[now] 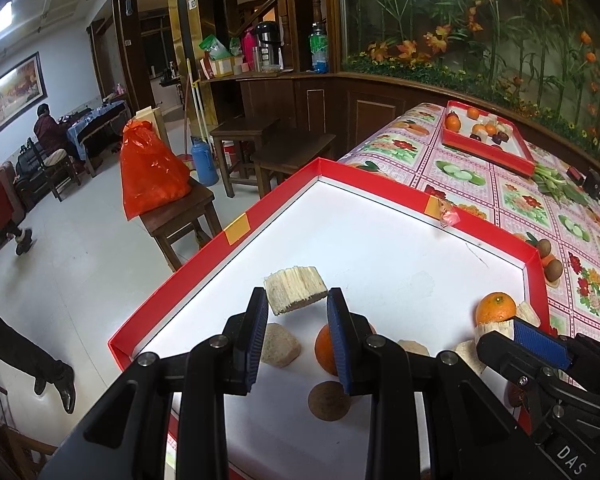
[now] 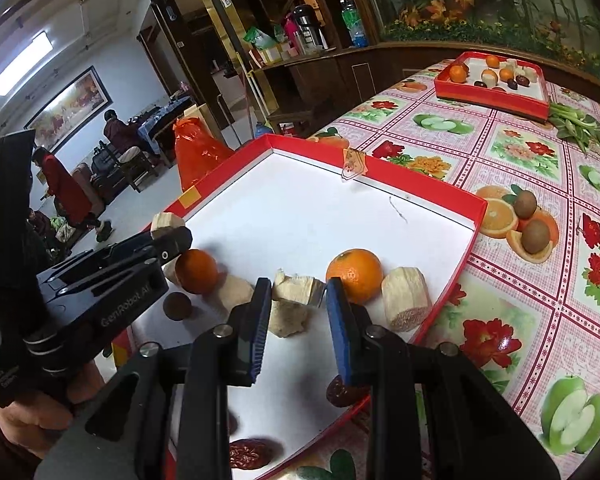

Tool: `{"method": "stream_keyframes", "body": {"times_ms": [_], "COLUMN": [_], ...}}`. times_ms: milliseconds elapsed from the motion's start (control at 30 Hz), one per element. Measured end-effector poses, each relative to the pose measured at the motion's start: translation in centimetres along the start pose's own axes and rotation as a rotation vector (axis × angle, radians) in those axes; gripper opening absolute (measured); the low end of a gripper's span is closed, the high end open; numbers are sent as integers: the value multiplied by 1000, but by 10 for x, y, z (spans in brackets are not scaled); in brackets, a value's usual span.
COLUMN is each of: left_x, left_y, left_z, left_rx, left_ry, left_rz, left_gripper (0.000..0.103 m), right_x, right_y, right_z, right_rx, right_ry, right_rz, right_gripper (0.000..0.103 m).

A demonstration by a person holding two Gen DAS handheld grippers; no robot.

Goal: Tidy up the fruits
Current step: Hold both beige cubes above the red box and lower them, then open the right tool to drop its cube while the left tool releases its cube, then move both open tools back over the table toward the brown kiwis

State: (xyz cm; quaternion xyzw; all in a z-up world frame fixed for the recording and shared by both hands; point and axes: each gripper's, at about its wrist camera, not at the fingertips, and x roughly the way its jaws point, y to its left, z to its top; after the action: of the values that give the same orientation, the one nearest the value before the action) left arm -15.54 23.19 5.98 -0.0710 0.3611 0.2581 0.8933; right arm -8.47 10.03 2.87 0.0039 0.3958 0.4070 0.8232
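A red tray with a white floor (image 1: 260, 208) (image 2: 420, 184) holds oranges, pale sugarcane pieces, a brown round fruit (image 2: 177, 306) and red dates (image 2: 250, 454). My left gripper (image 1: 298, 300) is shut on a sugarcane piece (image 1: 296, 290), held above the tray floor. Under it lie an orange (image 1: 322, 350) and another pale piece (image 1: 280, 346). My right gripper (image 2: 298, 286) is shut on a second sugarcane piece (image 2: 298, 288) near the tray's right side. An orange (image 2: 354, 276) and a sugarcane chunk (image 2: 406, 298) lie beside it. The left gripper (image 2: 168, 236) shows at the left of the right wrist view.
A second red tray (image 1: 488, 148) (image 2: 496, 100) with oranges and dark fruits stands far back on the flowered tablecloth. Leafy greens (image 2: 576, 124) lie next to it. Off the table's left edge, a red plastic bag (image 1: 152, 168) sits on a wooden stool. People are in the room beyond.
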Motion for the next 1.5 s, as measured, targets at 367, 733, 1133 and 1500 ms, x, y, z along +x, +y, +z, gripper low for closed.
{"method": "stream_keyframes", "body": {"times_ms": [367, 733, 1133, 1500], "left_x": [-1, -3, -8, -11], "left_y": [-1, -10, -9, -3], "left_z": [-1, -1, 1, 5], "left_rx": [-8, 17, -2, -26], "left_ry": [-4, -14, -23, -40], "left_rz": [0, -2, -11, -2], "left_gripper": [30, 30, 64, 70], "right_x": [-1, 2, -19, -49], "right_y": [6, 10, -10, -101], "right_z": [-2, -2, 8, 29], "right_rx": [-25, -44, 26, 222], "right_ry": [-6, 11, -68, -119], "right_rz": [5, -9, -37, -158], "right_gripper": [31, 32, 48, 48]}}
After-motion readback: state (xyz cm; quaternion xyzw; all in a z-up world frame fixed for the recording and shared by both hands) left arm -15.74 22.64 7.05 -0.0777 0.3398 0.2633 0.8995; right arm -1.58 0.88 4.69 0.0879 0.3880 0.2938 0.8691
